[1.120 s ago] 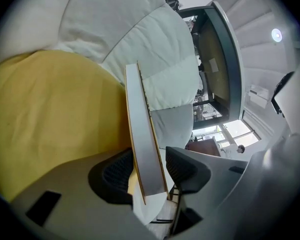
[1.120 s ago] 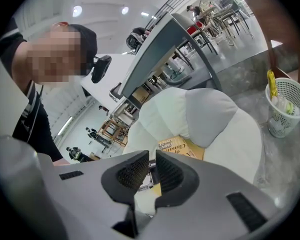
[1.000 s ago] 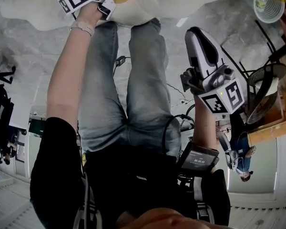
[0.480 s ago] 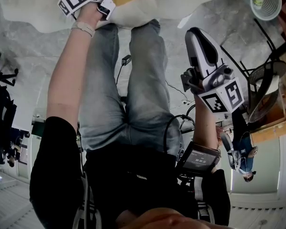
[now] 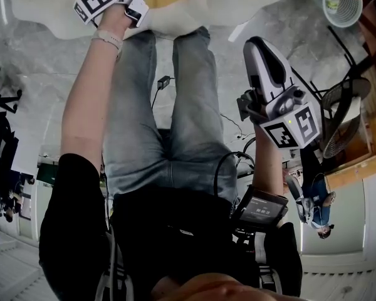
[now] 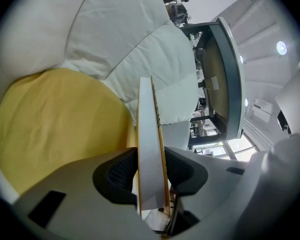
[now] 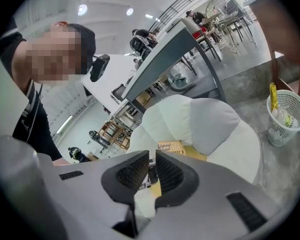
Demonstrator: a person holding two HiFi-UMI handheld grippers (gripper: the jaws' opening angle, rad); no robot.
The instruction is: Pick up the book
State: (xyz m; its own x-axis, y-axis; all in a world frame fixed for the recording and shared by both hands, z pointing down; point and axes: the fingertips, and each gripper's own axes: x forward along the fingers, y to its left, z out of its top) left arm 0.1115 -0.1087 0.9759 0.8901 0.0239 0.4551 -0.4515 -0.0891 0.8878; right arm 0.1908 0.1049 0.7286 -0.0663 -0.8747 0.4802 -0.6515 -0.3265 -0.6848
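Yellow-edged and seen end-on, the book (image 6: 146, 114) stands clamped in the left gripper (image 6: 151, 156), whose dark ribbed pads (image 6: 119, 171) press on both of its faces; the jaws have just been closing on it, with the white block of pages filling the gap between them. Dark print runs along the book's cover edge but is too fine to read. Behind the book lie a yellow cushion (image 6: 55, 124) and the pale folds of a white beanbag (image 6: 140, 44). The right gripper (image 7: 151, 170) hangs apart from the beanbag, its jaws drawn almost together with only a slit between them and nothing in them. Beyond those jaws the book's tan cover (image 7: 172, 146) shows against the beanbag, its lettering too small to make out. A white mesh wastebasket (image 7: 286, 116) stands on the grey floor beside the beanbag. In the head view each gripper carries a cube with black-and-white square markers (image 5: 294, 127), and a small display unit (image 5: 263, 209) at the person's waist shows unreadable figures.
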